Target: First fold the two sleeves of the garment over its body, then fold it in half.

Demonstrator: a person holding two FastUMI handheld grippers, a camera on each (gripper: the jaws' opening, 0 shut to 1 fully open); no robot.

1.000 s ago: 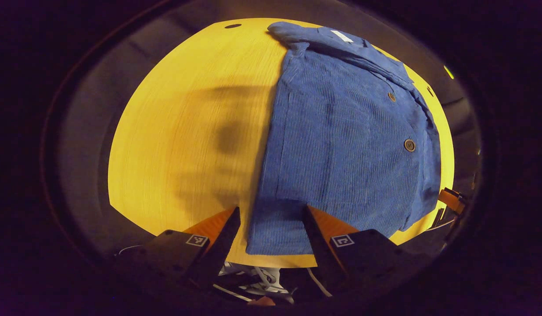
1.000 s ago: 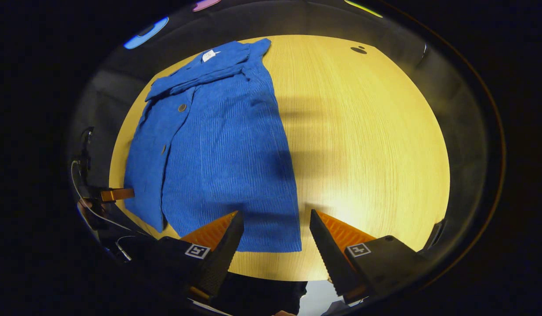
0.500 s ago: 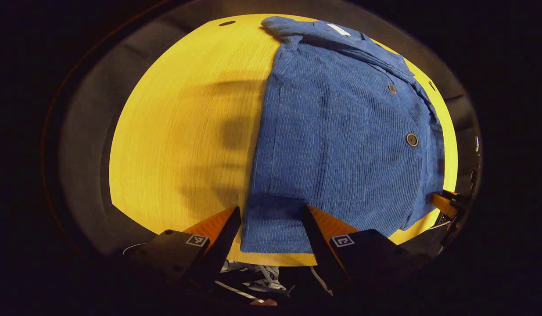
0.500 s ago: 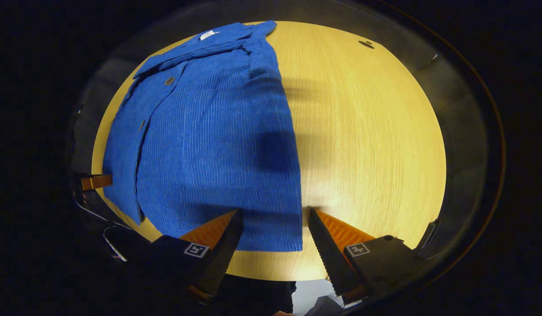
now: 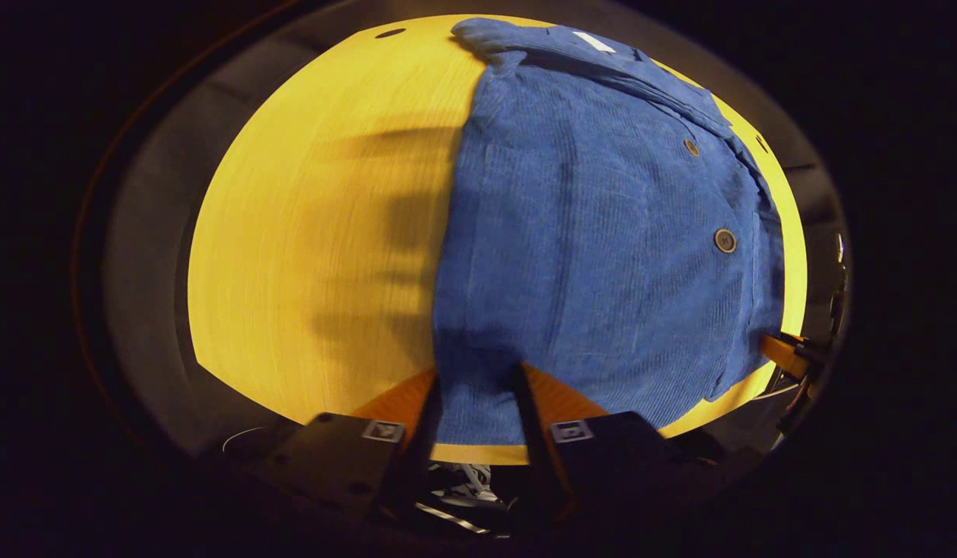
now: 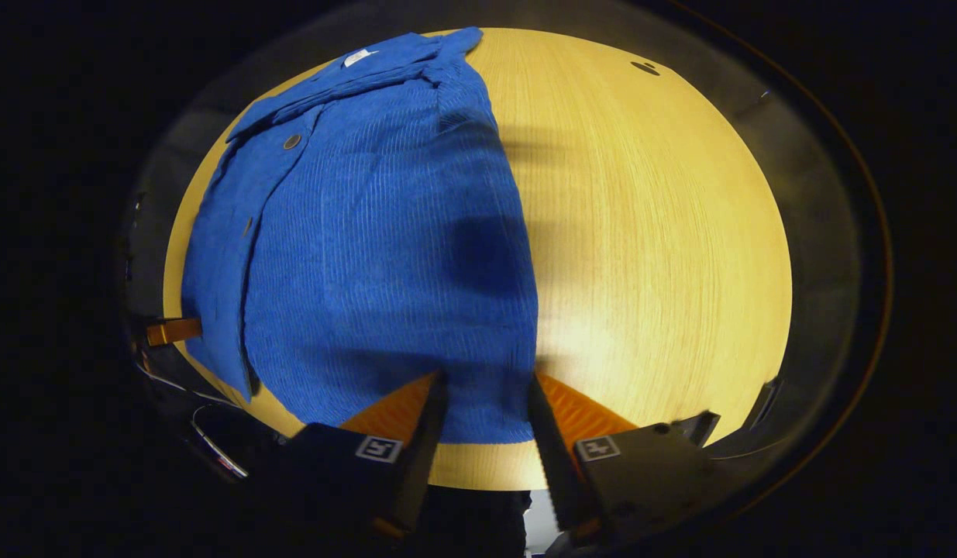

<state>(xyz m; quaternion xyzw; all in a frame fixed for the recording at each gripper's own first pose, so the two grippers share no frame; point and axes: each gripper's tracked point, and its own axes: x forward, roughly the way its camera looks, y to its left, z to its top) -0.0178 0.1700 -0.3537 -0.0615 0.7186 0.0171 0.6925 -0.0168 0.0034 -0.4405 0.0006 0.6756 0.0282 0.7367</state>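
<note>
A blue corduroy shirt (image 5: pixel 602 232) lies flat on the round yellow table (image 5: pixel 308 232), collar (image 5: pixel 571 46) far and hem at the near edge. Its sides run straight from collar to hem. My left gripper (image 5: pixel 476 372) is open and straddles the hem's left corner, with cloth between its fingers. In the right gripper view the shirt (image 6: pixel 370 232) fills the left half of the table (image 6: pixel 664 232). My right gripper (image 6: pixel 486 377) is open around the hem's right corner. Each view shows the other gripper's finger at the opposite hem corner, the right gripper (image 5: pixel 784 353) and the left gripper (image 6: pixel 172 331).
Brown buttons (image 5: pixel 724 240) run down the shirt's front placket. A small dark hole (image 6: pixel 645 67) sits near the table's far rim. Bare wood lies on either side of the shirt. Cables hang below the near table edge (image 5: pixel 463 480).
Both grippers have moved down and forward onto the hem corners. Their fingers have narrowed around the cloth over the last second.
</note>
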